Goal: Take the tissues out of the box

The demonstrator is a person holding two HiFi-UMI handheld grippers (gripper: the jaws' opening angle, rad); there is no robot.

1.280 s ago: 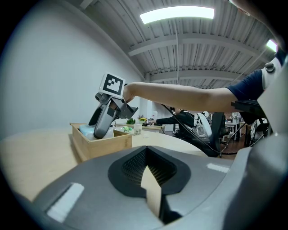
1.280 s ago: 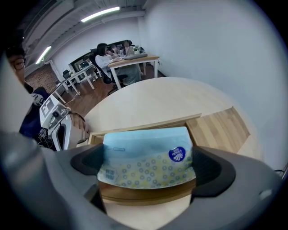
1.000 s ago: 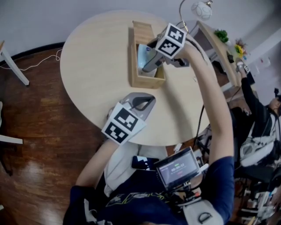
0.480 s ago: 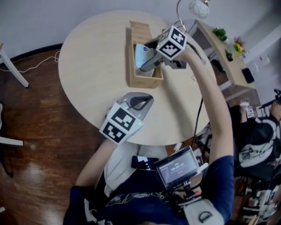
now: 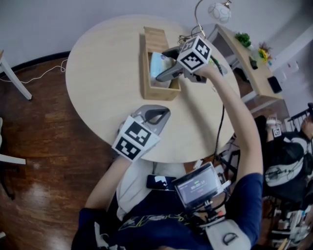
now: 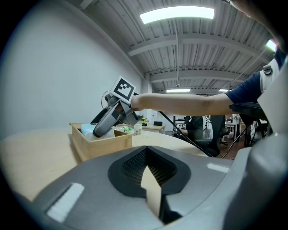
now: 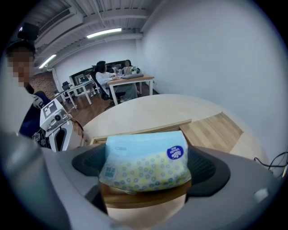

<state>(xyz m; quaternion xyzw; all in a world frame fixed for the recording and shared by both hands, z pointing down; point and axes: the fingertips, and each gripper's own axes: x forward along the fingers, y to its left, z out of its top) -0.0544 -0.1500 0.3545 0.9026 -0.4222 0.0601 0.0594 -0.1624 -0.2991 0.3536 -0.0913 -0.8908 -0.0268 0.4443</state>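
Observation:
A wooden box [image 5: 146, 87] stands open on the far side of the round table [image 5: 102, 73]. My right gripper [image 5: 163, 74] reaches down into it and is shut on a light-blue tissue pack [image 5: 156, 62]. In the right gripper view the pack [image 7: 144, 166], dotted yellow and blue, fills the gap between both jaws of the right gripper [image 7: 145, 173], just above the box rim [image 7: 144, 201]. My left gripper [image 5: 162, 113] lies at the near table edge, shut and empty. In the left gripper view its jaws meet at the tips of the left gripper [image 6: 145, 173], and the box [image 6: 101, 146] stands ahead.
A lamp [image 5: 219, 10] and a side desk with a plant [image 5: 247, 38] stand beyond the table at the right. A small screen [image 5: 198, 186] hangs at the person's chest. People sit at desks [image 7: 128, 81] in the background. A cable [image 5: 44, 71] lies on the wooden floor.
The right gripper has tilted more steeply in the box, and the tissue pack shows more above the rim. The left gripper has not moved.

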